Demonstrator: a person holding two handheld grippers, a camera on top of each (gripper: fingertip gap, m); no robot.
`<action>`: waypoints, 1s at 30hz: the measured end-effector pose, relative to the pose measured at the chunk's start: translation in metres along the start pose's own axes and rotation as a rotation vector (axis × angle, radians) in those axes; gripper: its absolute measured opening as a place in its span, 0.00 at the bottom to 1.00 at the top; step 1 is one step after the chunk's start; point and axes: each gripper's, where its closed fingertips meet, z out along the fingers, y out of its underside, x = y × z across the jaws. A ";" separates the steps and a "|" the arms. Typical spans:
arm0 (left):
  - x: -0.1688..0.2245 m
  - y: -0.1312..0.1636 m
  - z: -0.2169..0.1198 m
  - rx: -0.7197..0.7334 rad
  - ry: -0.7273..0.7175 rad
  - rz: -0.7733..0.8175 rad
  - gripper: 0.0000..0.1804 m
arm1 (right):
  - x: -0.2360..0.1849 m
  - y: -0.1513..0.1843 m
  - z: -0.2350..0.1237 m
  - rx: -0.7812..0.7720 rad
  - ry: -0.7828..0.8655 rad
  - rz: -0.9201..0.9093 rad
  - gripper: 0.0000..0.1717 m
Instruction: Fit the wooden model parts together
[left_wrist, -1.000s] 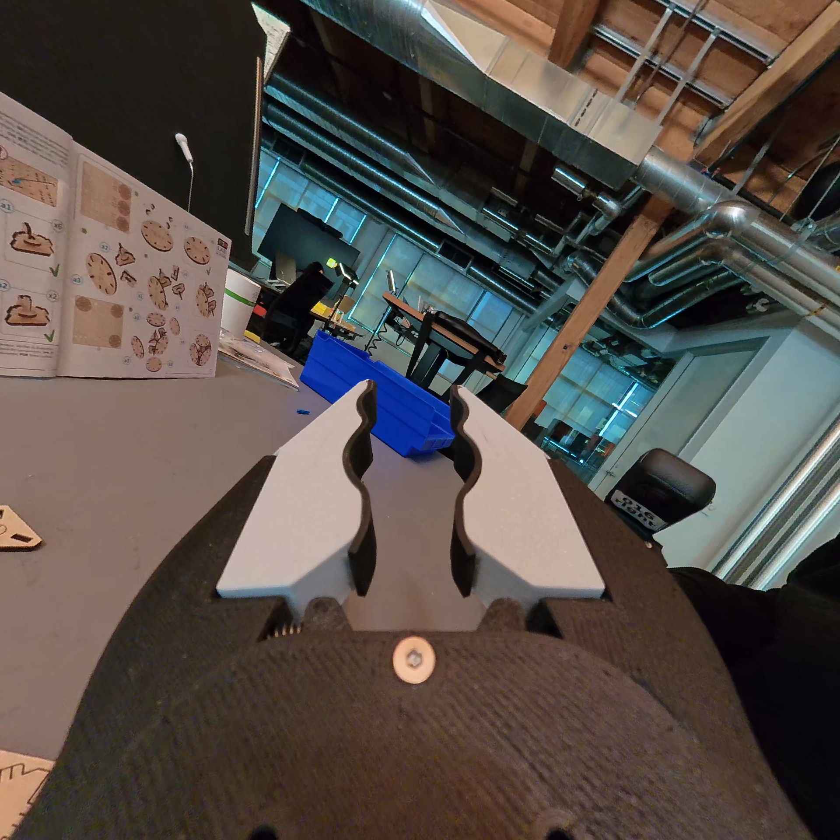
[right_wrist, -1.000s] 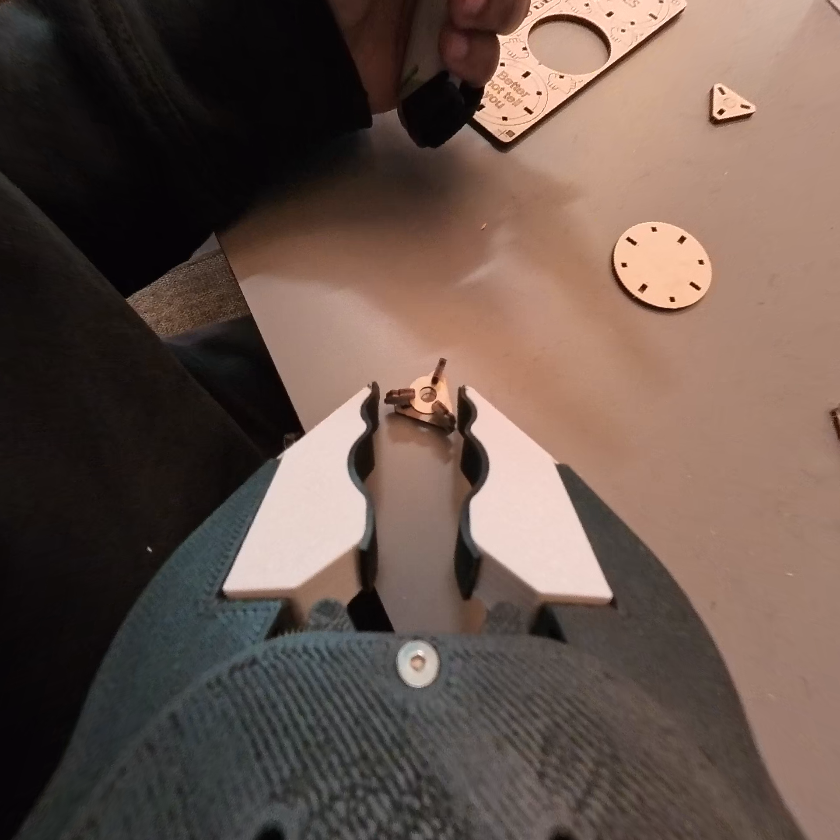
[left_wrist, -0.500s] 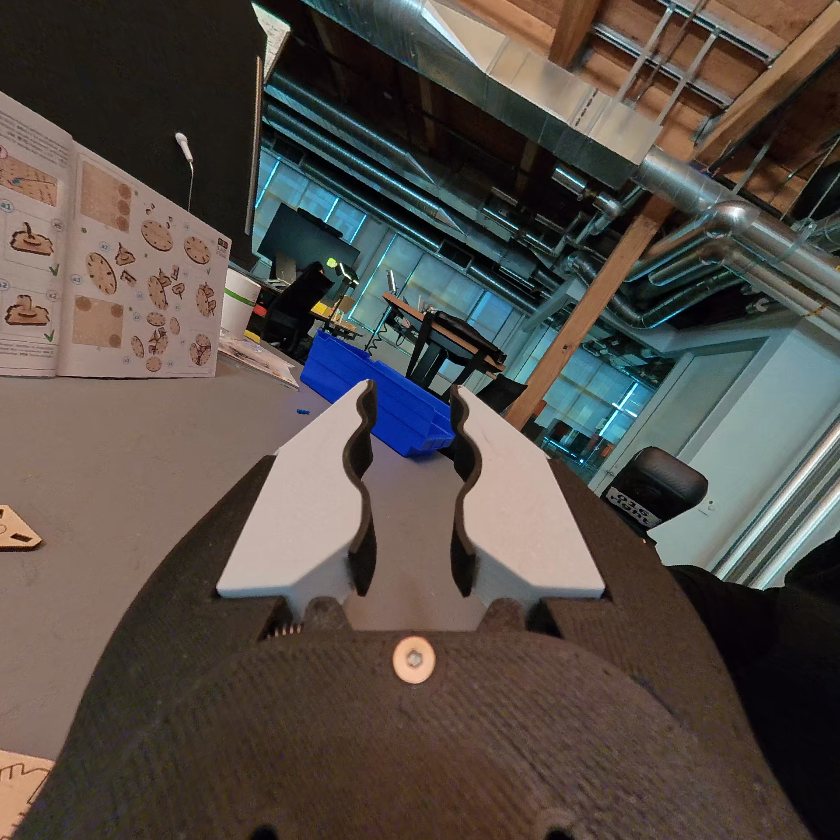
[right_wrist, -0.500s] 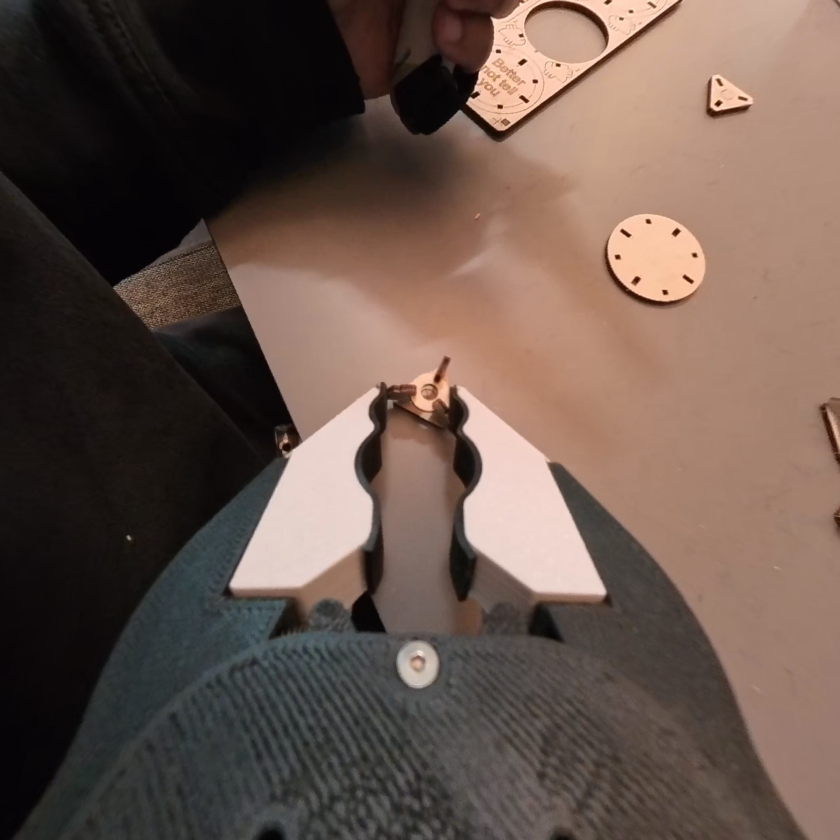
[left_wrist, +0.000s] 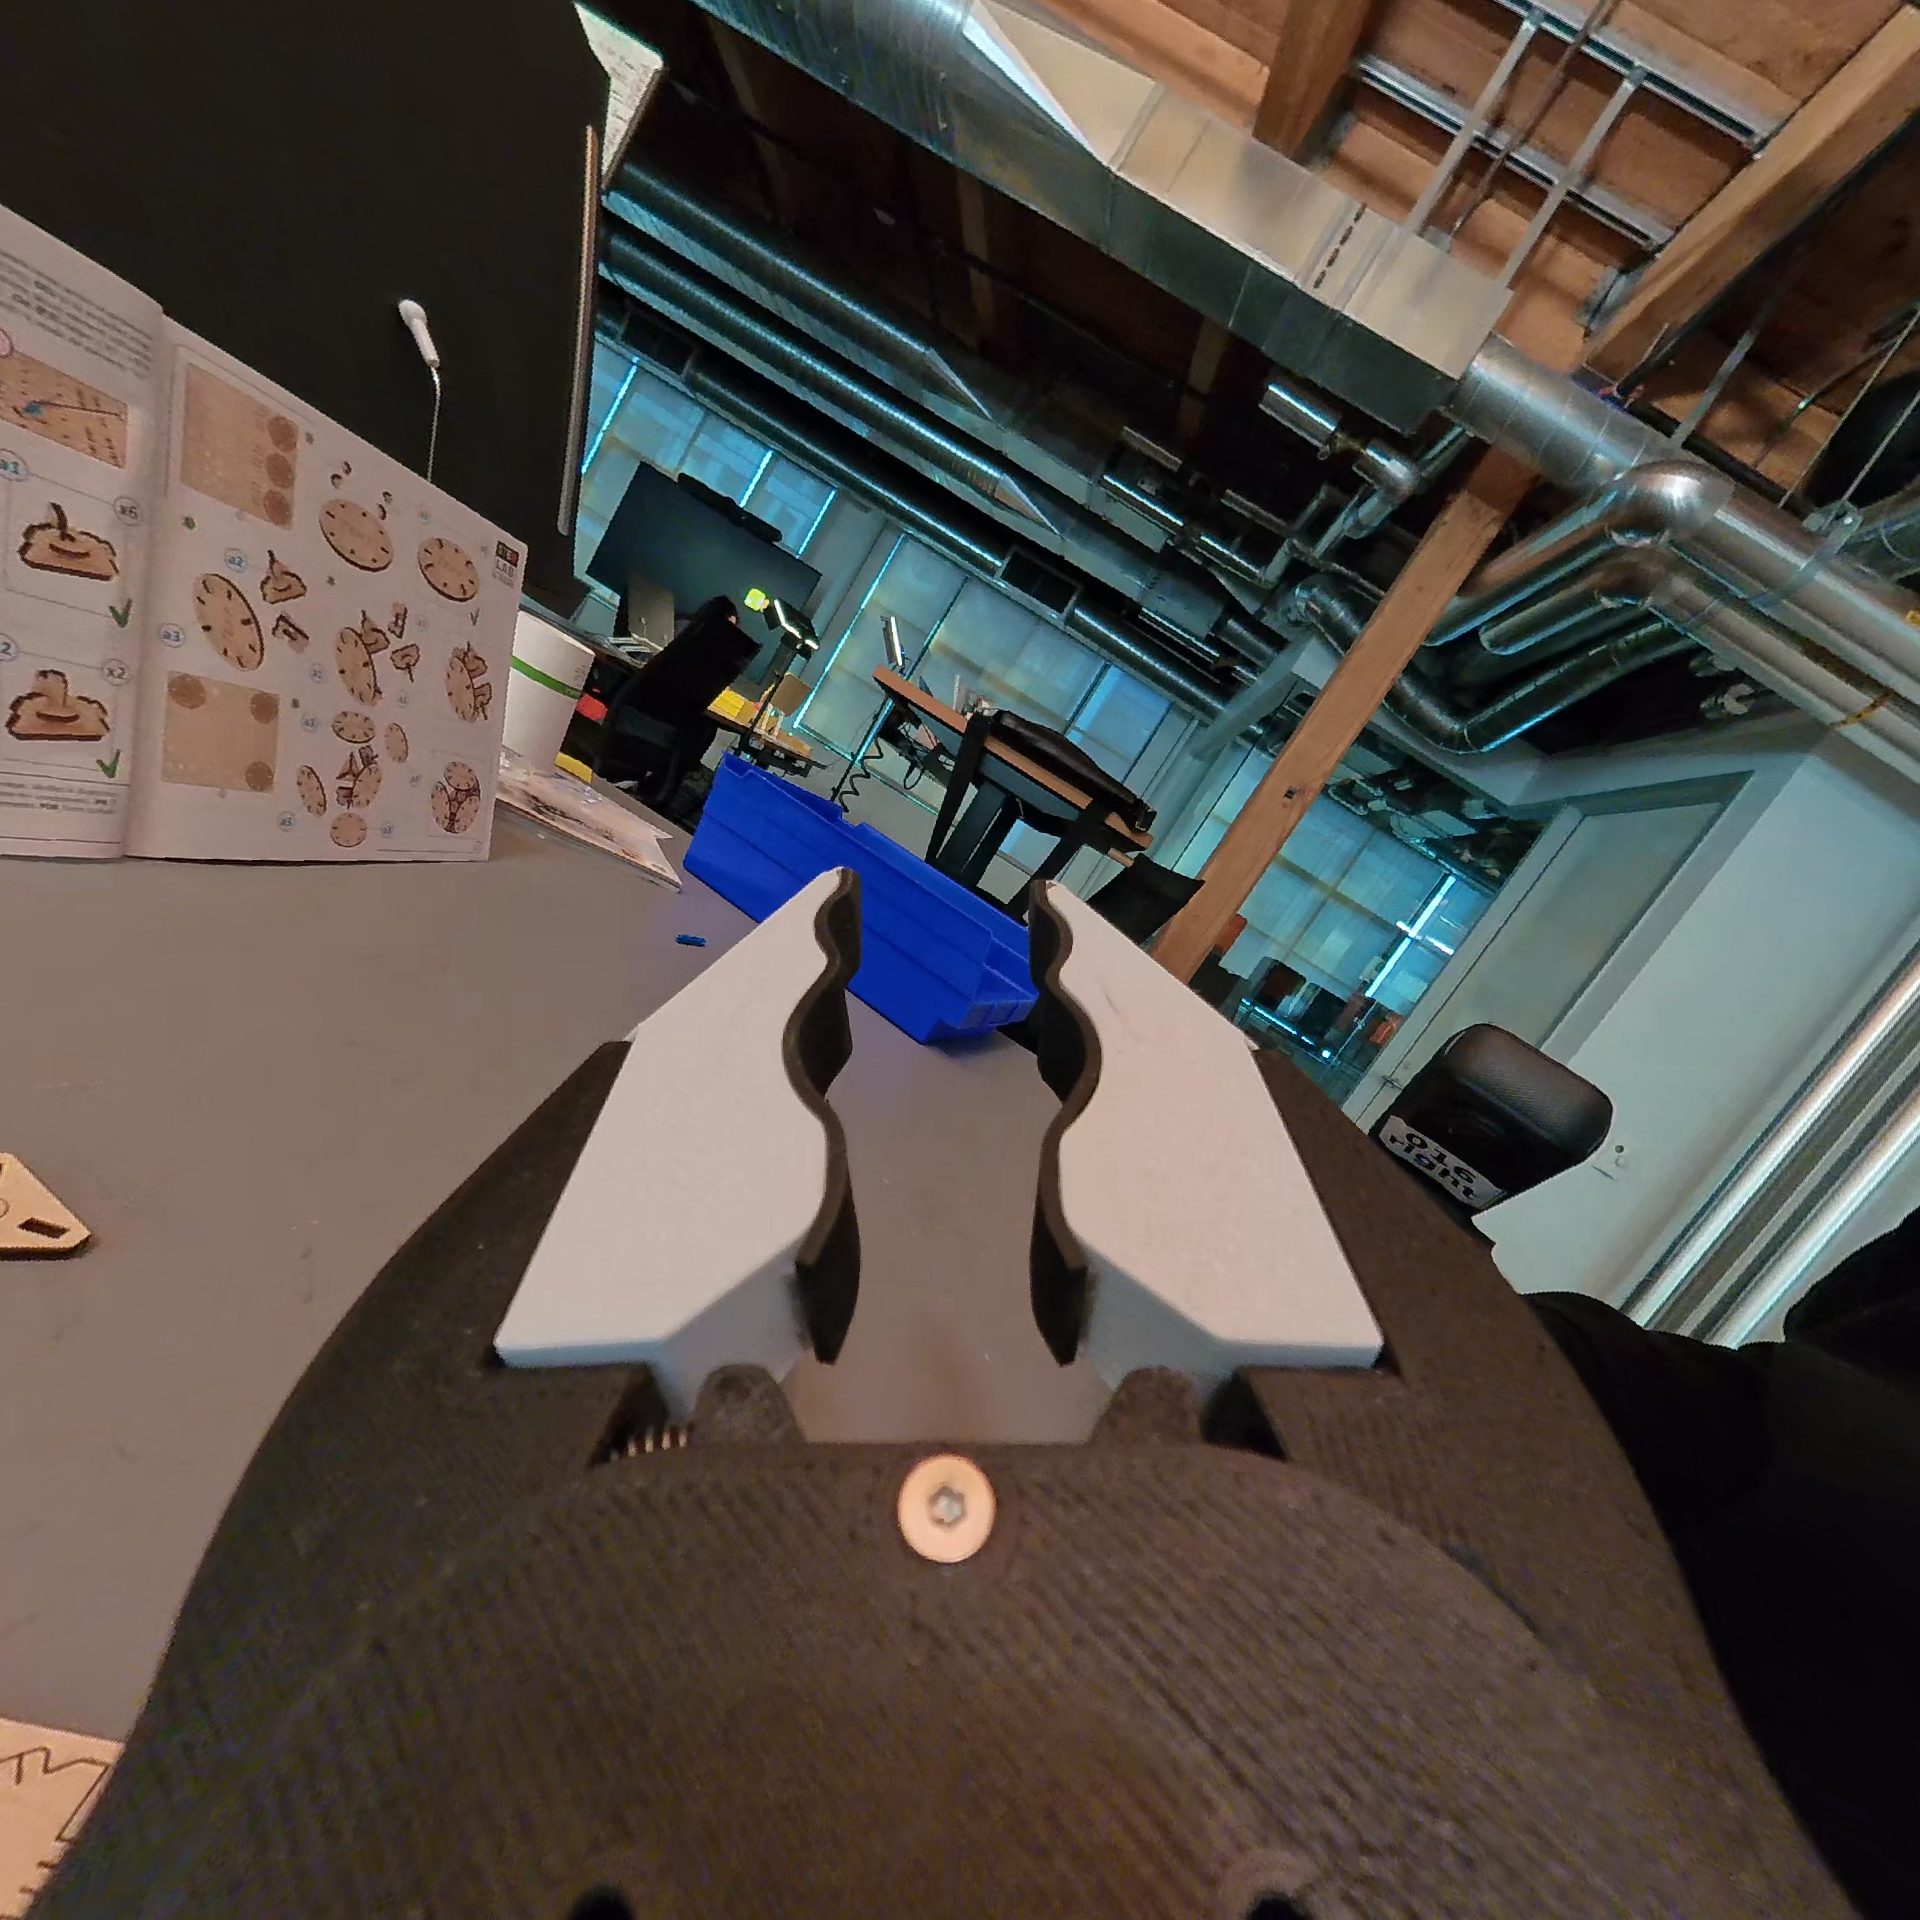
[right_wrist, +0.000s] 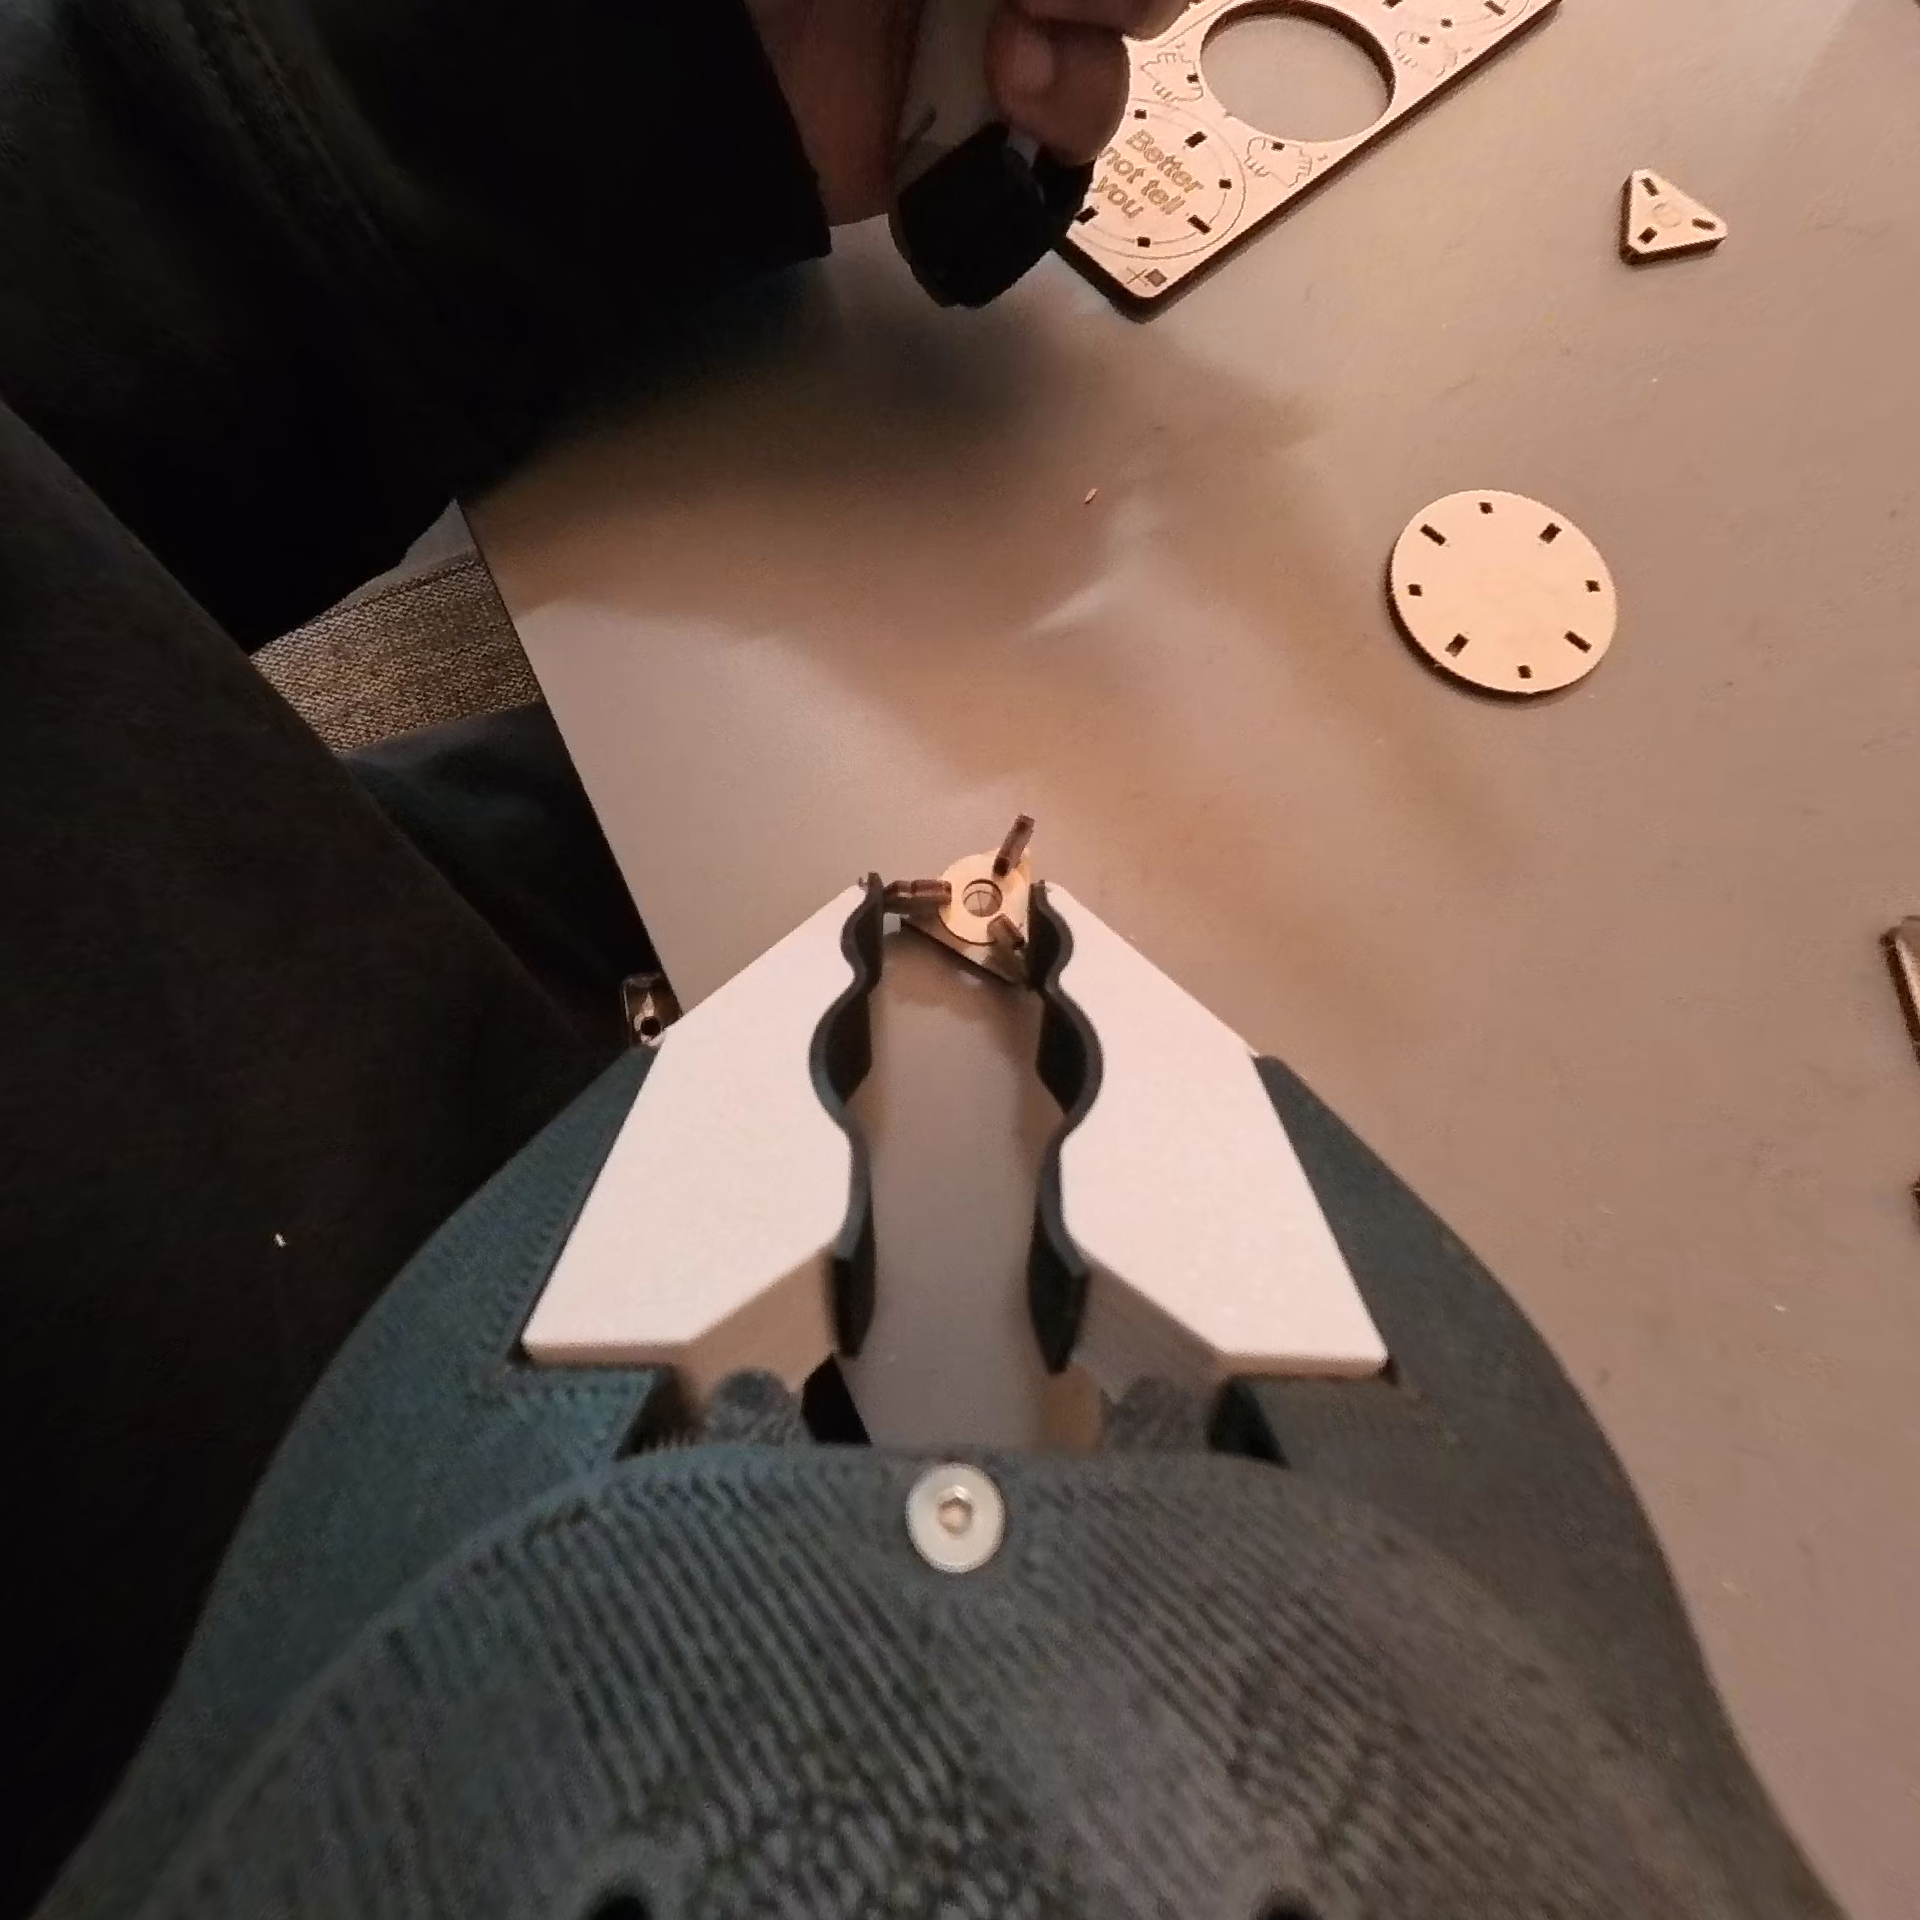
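My right gripper (right_wrist: 956, 904) is shut on a small wooden triangular piece with three short pegs (right_wrist: 977, 909). Both pads press on it at the fingertips, just above the grey table (right_wrist: 1247, 935) near its left edge. My left gripper (left_wrist: 943, 894) is open and empty. It sits low over the table (left_wrist: 260, 1039) and points toward a blue bin (left_wrist: 862, 914). A hand (right_wrist: 1049, 62) holding a black handle shows at the top of the right wrist view.
A round wooden disc with slots (right_wrist: 1503, 590), a small wooden triangle (right_wrist: 1668, 218) and a cut-out wooden sheet (right_wrist: 1299, 114) lie farther out. An open instruction booklet (left_wrist: 239, 644) and a paper cup (left_wrist: 545, 691) stand at the back left. Another wooden triangle (left_wrist: 31, 1221) lies at the left edge. The grippers' ends are close to 20 centimeters from one another.
My right gripper moved forward and its pads came together on the pegged wooden piece, which lay just ahead of the open fingertips a second ago. The left gripper has not moved.
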 end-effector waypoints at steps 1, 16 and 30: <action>0.000 0.000 0.000 0.000 0.000 0.000 0.17 | 0.000 0.000 0.000 -0.001 0.002 -0.001 0.15; 0.000 0.006 0.003 -0.048 -0.014 0.036 0.17 | 0.014 -0.006 -0.018 0.070 0.065 0.046 0.18; 0.026 0.060 0.022 -0.444 -0.080 0.372 0.09 | 0.029 0.007 -0.028 0.201 -0.082 0.176 0.06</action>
